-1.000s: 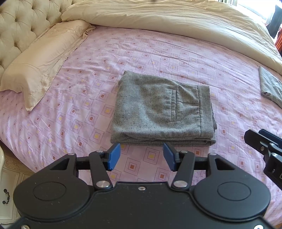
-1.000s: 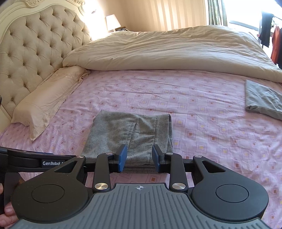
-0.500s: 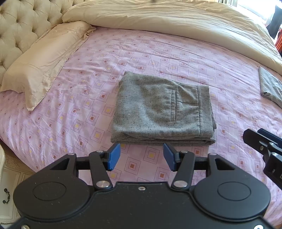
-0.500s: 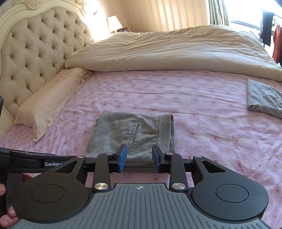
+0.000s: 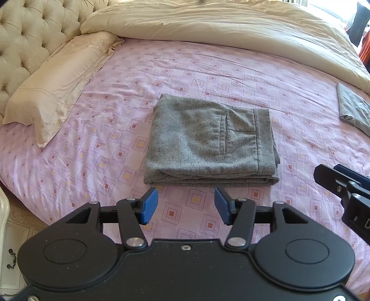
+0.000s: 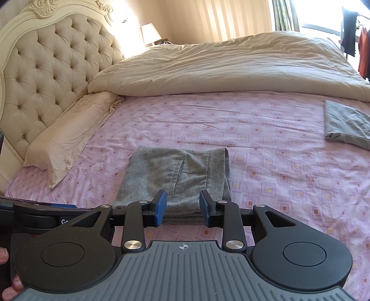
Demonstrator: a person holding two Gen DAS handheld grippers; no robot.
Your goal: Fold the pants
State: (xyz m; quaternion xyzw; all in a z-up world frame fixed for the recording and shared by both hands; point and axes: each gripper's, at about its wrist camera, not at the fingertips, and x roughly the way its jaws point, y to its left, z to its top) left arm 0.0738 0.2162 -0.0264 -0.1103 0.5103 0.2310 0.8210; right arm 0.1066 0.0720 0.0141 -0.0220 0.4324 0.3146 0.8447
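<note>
Left wrist view: my left gripper (image 5: 186, 205) hangs open and empty, as a second ago, just short of the folded grey pants (image 5: 209, 144) at twelve o'clock on the pink sheet (image 5: 104, 129).

Right wrist view: my right gripper (image 6: 182, 206), unchanged, gapes empty over the pants' near edge. Nothing has shifted; folding looks finished.

Tufted cream headboard (image 6: 46, 76), lamp (image 6: 150, 33), striped wall, sunlit window (image 6: 319, 14).
</note>
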